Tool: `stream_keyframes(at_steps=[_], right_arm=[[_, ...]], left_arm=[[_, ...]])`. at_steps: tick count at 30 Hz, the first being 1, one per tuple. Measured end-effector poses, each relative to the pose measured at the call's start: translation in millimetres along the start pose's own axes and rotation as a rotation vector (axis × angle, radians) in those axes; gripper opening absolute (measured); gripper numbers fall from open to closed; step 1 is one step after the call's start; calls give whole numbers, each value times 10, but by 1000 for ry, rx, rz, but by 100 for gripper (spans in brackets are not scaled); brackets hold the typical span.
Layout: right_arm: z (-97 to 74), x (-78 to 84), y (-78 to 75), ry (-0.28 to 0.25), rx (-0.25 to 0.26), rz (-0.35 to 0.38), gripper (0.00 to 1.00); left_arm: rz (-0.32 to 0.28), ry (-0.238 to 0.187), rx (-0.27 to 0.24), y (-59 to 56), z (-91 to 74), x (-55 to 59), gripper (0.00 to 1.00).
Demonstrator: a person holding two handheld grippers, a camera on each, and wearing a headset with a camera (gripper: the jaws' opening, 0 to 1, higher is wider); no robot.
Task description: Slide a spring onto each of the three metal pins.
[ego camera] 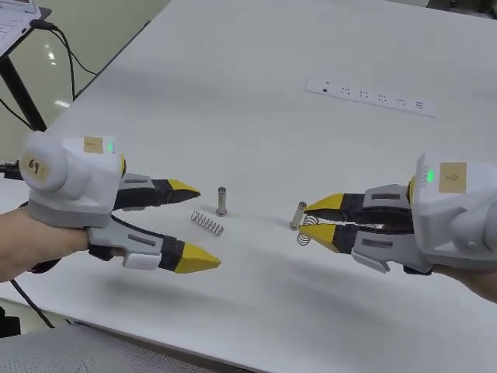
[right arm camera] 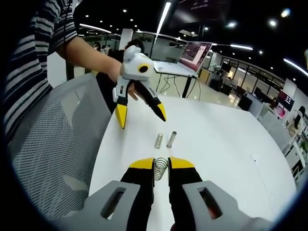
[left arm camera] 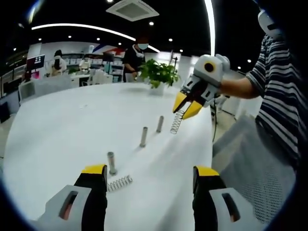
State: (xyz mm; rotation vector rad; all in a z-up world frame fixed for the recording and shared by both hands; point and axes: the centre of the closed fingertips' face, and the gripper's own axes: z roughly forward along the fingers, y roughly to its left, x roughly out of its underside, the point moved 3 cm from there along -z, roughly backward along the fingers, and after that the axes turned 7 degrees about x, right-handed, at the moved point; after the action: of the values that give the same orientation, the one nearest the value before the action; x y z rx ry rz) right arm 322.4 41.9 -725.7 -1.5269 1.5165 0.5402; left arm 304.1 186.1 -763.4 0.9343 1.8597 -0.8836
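Spring (right arm camera: 161, 168) is clamped between the yellow tips of the right gripper (right arm camera: 162, 163). The jaws are nearly shut on it and the coil pokes forward past the tips. In the left gripper view it hangs slanted from those tips toward the tabletop, with its lower end close to the third pin.

Left gripper (ego camera: 198, 225): jaws wide apart with nothing between them. It is held above the white table (ego camera: 256, 116) on the person's left, tips pointing across at the right gripper.

Loose spring (ego camera: 207, 224) lies flat on the table between the two grippers, just ahead of the left tips. It sits just beside the first pin, on the person's side of it. Can't tell if they touch.

The pins stand in a row running away from the left jaws:
- First pin (left arm camera: 111, 162) is upright and closest to the left jaws.
- Second pin (left arm camera: 143, 136) is upright, further along the row.
- Third pin (left arm camera: 160, 123) is upright, right next to the clamped spring.

All three shafts are bare.

Mesh chair (right arm camera: 53, 144) is at the near table edge in the right gripper view, with a striped sleeve above it.

Power strip (ego camera: 371, 97) is white and lies flat on the table, well apart beyond the pins.

Laptop (ego camera: 15, 19) sits on a stand off the far left corner, with a black cable (ego camera: 70, 54) trailing down from it.
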Motion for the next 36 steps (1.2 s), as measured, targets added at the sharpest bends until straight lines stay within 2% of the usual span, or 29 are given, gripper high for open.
stream_keyframes(at_steps=[7, 11, 18, 29, 36], right_arm=[[11, 44, -8, 6, 11, 9, 7], [19, 77, -9, 15, 17, 8, 7], [54, 117, -62, 23, 37, 10, 7], [84, 151, -334, 26, 127, 37, 7], [121, 103, -466, 15, 158, 62, 7]], left_arm=[[-1, -15, -38, 62, -78, 9, 85], [-7, -28, -65, 101, -115, 8, 98], [-9, -37, -85, 142, -187, 4, 98], [-13, -45, -98, 144, -233, 0, 98], [-16, -43, -99, 129, -232, 19, 98]])
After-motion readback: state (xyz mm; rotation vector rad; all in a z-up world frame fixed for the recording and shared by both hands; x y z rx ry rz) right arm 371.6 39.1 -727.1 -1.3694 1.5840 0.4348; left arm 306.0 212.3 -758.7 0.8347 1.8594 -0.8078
